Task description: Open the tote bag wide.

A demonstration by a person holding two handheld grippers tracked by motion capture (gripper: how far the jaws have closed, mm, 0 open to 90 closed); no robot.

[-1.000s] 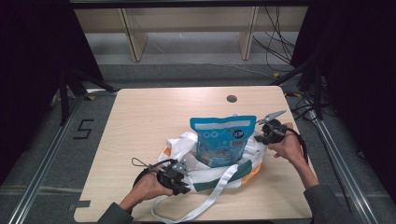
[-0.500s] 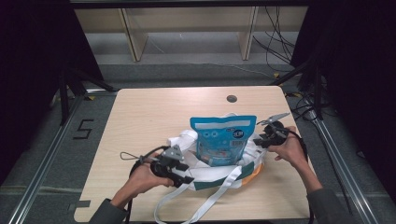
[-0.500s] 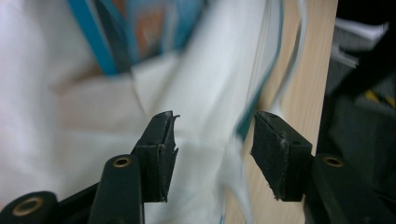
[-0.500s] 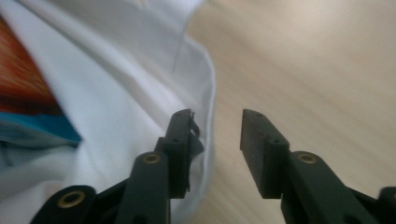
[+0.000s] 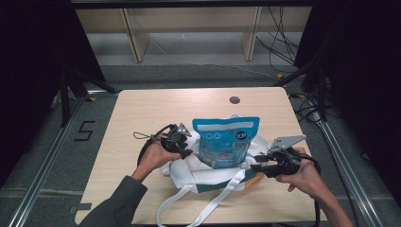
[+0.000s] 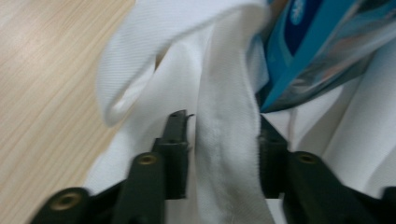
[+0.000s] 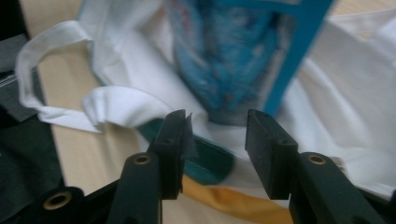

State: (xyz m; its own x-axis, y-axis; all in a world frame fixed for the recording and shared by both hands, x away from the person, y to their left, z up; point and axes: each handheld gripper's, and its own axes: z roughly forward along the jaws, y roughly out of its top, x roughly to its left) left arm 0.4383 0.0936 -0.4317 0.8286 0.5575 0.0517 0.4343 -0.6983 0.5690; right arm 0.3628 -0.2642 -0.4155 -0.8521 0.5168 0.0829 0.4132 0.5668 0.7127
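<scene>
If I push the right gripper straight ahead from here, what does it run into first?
Most likely the white bag fabric bunched just past the right gripper, then the blue pouch standing in it; depth is hard to judge.

— What carries everything here?

— A pale wooden surface (image 5: 142, 118) with rounded corners, seen from above. A small dark round spot (image 5: 234, 100) sits near its far edge, toward twelve o'clock.

— And what lies on it?

— A crumpled white cloth bag (image 5: 208, 170) with green and orange trim rests at about six o'clock from the centre. Its long white straps (image 5: 203, 203) trail across the wood toward the near edge. The nine o'clock side is bare wood.
</scene>
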